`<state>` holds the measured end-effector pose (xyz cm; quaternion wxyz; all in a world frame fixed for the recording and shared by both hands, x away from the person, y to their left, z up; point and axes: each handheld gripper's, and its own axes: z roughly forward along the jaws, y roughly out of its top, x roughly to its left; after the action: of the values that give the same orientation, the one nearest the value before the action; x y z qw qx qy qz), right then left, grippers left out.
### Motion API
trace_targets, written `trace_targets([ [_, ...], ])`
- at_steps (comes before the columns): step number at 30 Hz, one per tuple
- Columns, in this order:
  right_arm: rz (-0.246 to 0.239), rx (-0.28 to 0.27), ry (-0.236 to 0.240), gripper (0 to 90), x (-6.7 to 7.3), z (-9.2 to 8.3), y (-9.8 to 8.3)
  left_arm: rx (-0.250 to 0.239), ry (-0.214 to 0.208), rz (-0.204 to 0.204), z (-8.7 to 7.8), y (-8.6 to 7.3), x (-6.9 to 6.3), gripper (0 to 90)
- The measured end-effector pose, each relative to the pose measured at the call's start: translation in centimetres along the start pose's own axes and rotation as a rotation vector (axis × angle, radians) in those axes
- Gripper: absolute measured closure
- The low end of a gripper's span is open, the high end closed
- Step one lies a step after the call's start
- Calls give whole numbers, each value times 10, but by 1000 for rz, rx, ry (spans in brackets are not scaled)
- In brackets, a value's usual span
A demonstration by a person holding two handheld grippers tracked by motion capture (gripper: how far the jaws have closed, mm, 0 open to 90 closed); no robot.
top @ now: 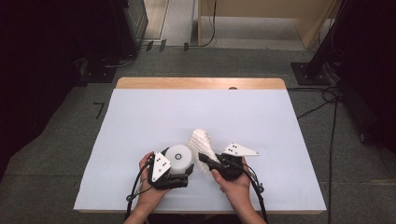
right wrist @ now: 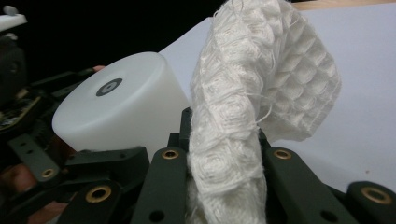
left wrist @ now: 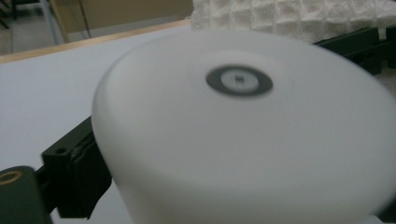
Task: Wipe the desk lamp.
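Observation:
My left gripper (top: 183,168) is shut on a white cylinder (top: 179,157) with a black ring mark on its top face (left wrist: 239,80). One of its black fingers (left wrist: 77,179) presses against the cylinder's side. Just to the right, my right gripper (top: 206,161) is shut on a white waffle-weave cloth (top: 201,141). The cloth (right wrist: 261,79) rises from between the jaws and folds over at the top. In the right gripper view the cylinder (right wrist: 121,109) stands close on the left, beside the cloth. Both grippers are low over the near middle of the table.
A white sheet (top: 154,116) covers the table, with a strip of bare wood (top: 201,83) along the far edge. Cables (top: 334,121) run over the grey floor to the right. Dark equipment stands (top: 126,28) at the back left.

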<state>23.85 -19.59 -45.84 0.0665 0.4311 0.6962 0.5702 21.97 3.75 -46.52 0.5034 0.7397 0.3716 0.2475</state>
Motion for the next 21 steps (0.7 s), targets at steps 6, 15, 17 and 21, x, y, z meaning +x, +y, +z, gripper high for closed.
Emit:
trace_targets([
  [6,2,4,-8,775,-1,1,-2,36,99,-26,3,-2,-11,68],
  [15,-11,15,-11,775,0,4,-4,7,-55,-1,-3,4,-6,89],
  [17,-12,22,-8,776,2,6,-5,-29,-144,-14,-7,7,0,89],
  [21,-24,5,24,781,4,5,-5,-45,-184,14,-12,10,6,89],
])
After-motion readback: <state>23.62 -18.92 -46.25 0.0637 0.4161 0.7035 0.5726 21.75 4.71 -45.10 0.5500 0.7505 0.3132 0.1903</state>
